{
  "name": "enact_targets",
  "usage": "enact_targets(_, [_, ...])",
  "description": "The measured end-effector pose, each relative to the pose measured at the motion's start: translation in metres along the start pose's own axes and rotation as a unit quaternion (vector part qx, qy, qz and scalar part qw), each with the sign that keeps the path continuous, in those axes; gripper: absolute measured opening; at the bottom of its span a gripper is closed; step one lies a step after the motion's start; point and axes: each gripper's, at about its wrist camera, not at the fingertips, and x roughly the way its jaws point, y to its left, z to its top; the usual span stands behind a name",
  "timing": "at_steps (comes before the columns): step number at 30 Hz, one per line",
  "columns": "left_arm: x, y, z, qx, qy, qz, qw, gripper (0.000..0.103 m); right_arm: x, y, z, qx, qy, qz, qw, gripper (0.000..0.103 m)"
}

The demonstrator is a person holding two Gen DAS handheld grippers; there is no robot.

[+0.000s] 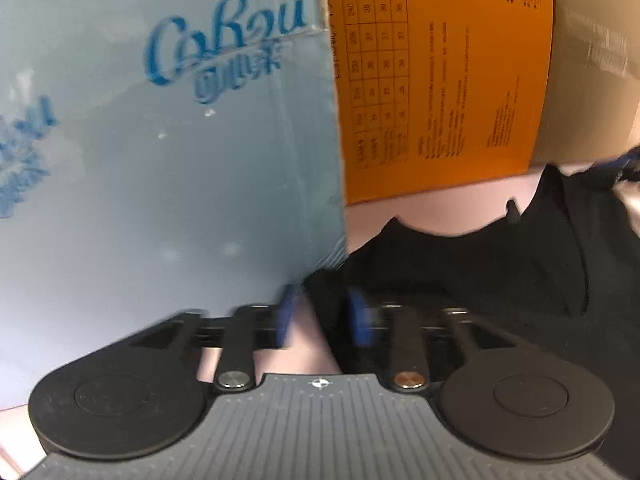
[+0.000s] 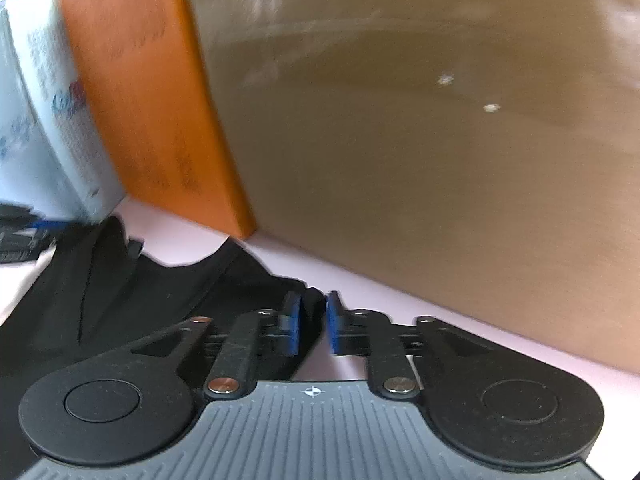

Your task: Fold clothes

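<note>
A black garment [image 1: 500, 264] lies on a pale pink surface [image 1: 432, 208], its neckline toward the boxes. My left gripper [image 1: 320, 316] sits at the garment's left shoulder corner with its blue pads apart on either side of the cloth edge. My right gripper [image 2: 313, 324] sits at the garment's [image 2: 140, 292] right shoulder corner, its blue pads a small gap apart with the cloth edge between them. The frames do not show whether either one pinches the cloth. The left gripper also shows at the left edge of the right wrist view [image 2: 20, 236].
A pale blue carton with blue lettering [image 1: 160, 140] stands close ahead on the left. An orange printed box [image 1: 440, 80] and a brown cardboard box [image 2: 440, 140] stand behind the garment. A strip of pink surface [image 2: 400, 300] runs before the brown box.
</note>
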Motion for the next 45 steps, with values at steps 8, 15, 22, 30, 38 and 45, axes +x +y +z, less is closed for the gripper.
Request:
enact_targets(8, [-0.126, -0.004, -0.042, -0.152, -0.055, -0.029, 0.9865, 0.067, -0.098, 0.061, -0.064, 0.057, -0.028, 0.085, 0.994, 0.043])
enact_targets(15, [-0.139, -0.102, -0.087, -0.048, 0.070, -0.110, 0.9903, 0.068, -0.118, 0.136, -0.131, -0.030, 0.053, 0.112, 0.992, 0.052])
enact_targets(22, [-0.120, -0.106, -0.085, -0.028, 0.101, -0.066, 0.9923, 0.103, -0.161, 0.108, -0.144, -0.028, 0.073, 0.009, 0.997, 0.057])
enact_targets(30, [-0.113, -0.115, -0.086, -0.041, 0.100, -0.040, 0.9934, 0.103, -0.208, 0.154, -0.157, -0.049, 0.037, 0.060, 0.996, 0.077])
enact_targets(38, [-0.111, -0.124, -0.075, -0.028, 0.118, -0.034, 0.9921, 0.103, -0.244, 0.145, -0.200, -0.035, 0.089, 0.021, 0.995, 0.077])
enact_targets(45, [-0.196, -0.108, -0.086, -0.037, 0.000, -0.025, 0.9990, 0.097, -0.328, 0.103, -0.245, 0.164, -0.031, -0.024, 0.986, 0.086])
